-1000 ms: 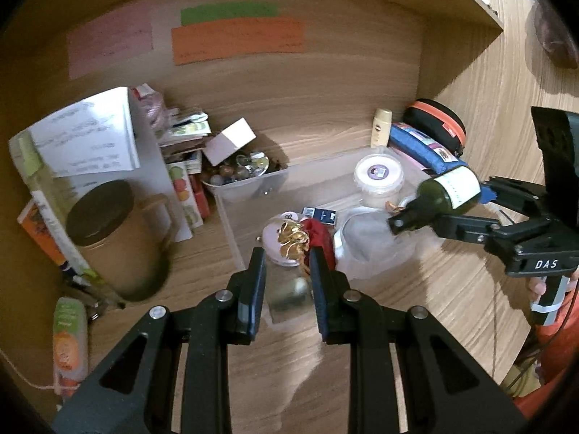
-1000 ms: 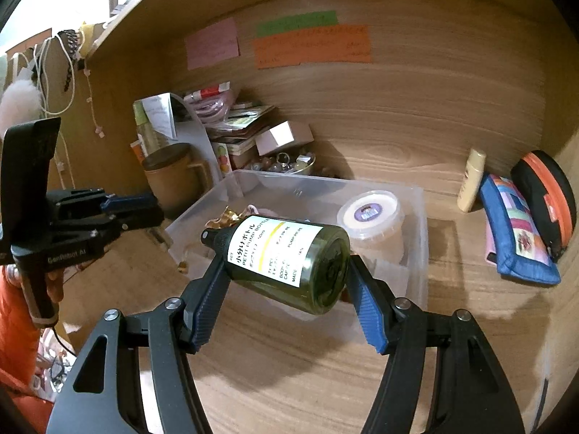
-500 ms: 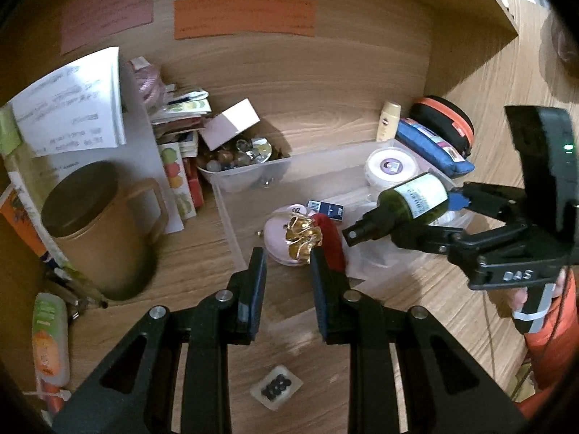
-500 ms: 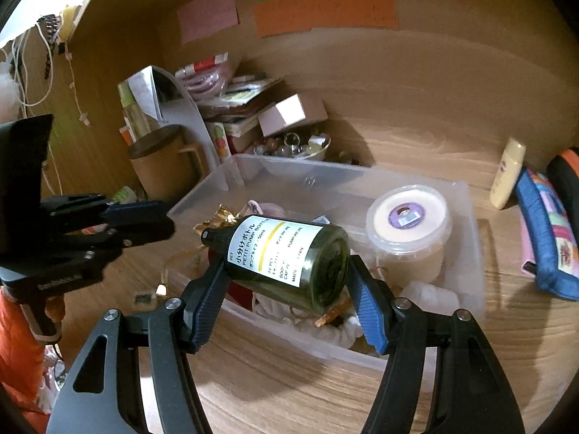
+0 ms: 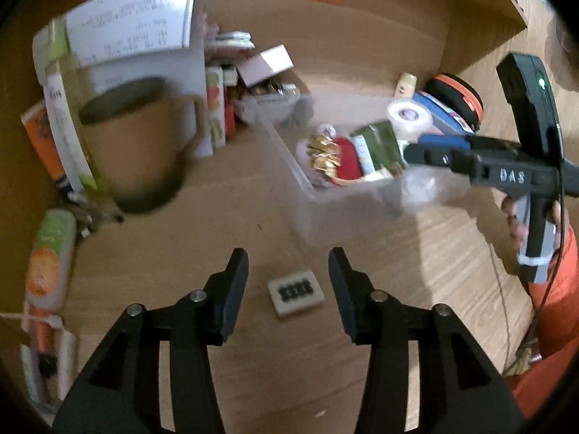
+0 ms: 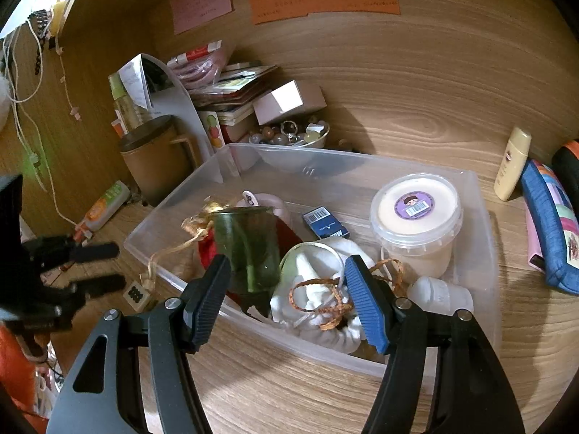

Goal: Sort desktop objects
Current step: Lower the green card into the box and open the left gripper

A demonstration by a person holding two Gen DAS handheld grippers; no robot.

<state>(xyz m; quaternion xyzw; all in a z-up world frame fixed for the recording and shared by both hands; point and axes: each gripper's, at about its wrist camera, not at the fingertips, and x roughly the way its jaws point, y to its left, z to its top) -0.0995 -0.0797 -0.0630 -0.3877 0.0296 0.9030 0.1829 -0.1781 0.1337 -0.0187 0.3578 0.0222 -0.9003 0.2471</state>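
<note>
A clear plastic bin stands on the wooden desk. The green bottle lies in it on a red item, beside a white cloth pouch and a lidded tub. My right gripper is open over the bin's near wall, the bottle just beyond its left finger. In the left wrist view the bin, the blurred bottle and the right gripper show. My left gripper is open and low over a small white tile with black dots, which also shows in the right wrist view.
A brown mug and papers stand at the left, a tube lies at the desk's left edge. A bowl of beads, a cream bottle and a blue pouch are at the back and right.
My right gripper opened and let the green bottle drop into the bin. My left gripper pulled back from the bin, opened wider and now straddles the small tile.
</note>
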